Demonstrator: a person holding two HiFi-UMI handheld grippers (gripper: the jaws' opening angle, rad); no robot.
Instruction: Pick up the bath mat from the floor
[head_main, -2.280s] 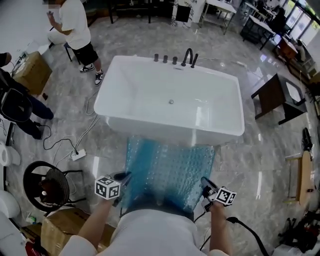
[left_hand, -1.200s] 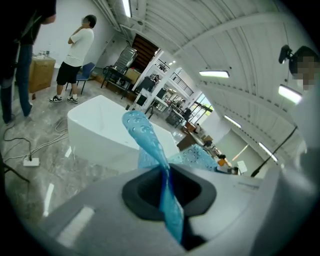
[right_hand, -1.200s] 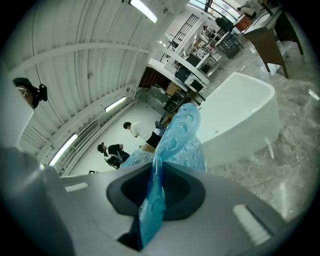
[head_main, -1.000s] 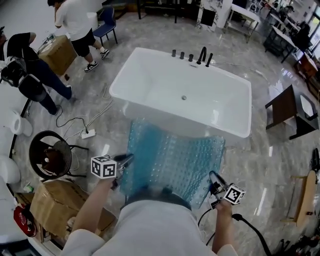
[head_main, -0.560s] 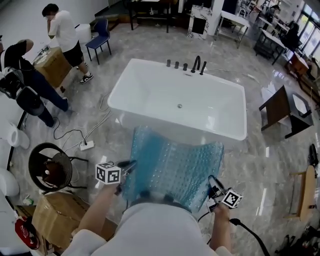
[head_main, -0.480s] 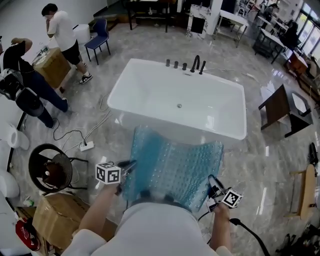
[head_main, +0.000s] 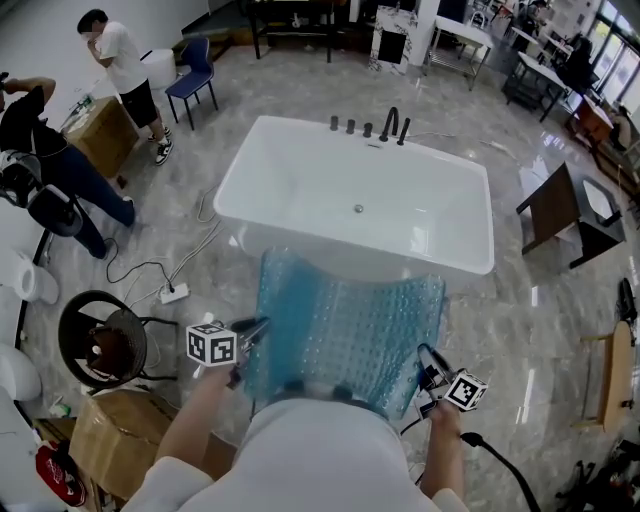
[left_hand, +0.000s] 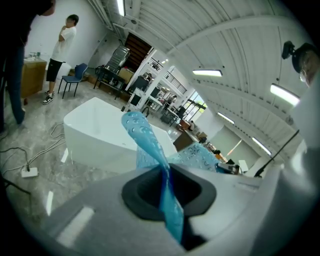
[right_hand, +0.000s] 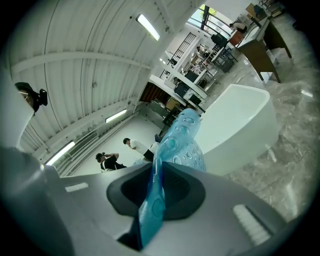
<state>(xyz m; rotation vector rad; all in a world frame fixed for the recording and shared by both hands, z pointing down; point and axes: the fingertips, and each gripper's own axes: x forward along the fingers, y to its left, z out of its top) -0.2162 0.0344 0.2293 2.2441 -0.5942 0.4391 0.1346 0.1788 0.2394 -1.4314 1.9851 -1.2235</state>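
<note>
Hoisted bath mat (head_main: 345, 330) higher, corners clamped in left claw (head_main: 252, 333) and right claw (head_main: 427, 358); pickup seemingly almost complete.

Bright, even indoor light. Ceiling strip lamps (left_hand: 207, 73) show in both gripper views. The glossy floor (head_main: 545, 330) carries pale reflections, and the white tub (head_main: 300, 190) verges on glare. Head view: sharp, bowed at the edges. Gripper views: fisheye, black vignetted corners, mat (left_hand: 167, 200) at the lens blurred. Shadows are faint.
</note>
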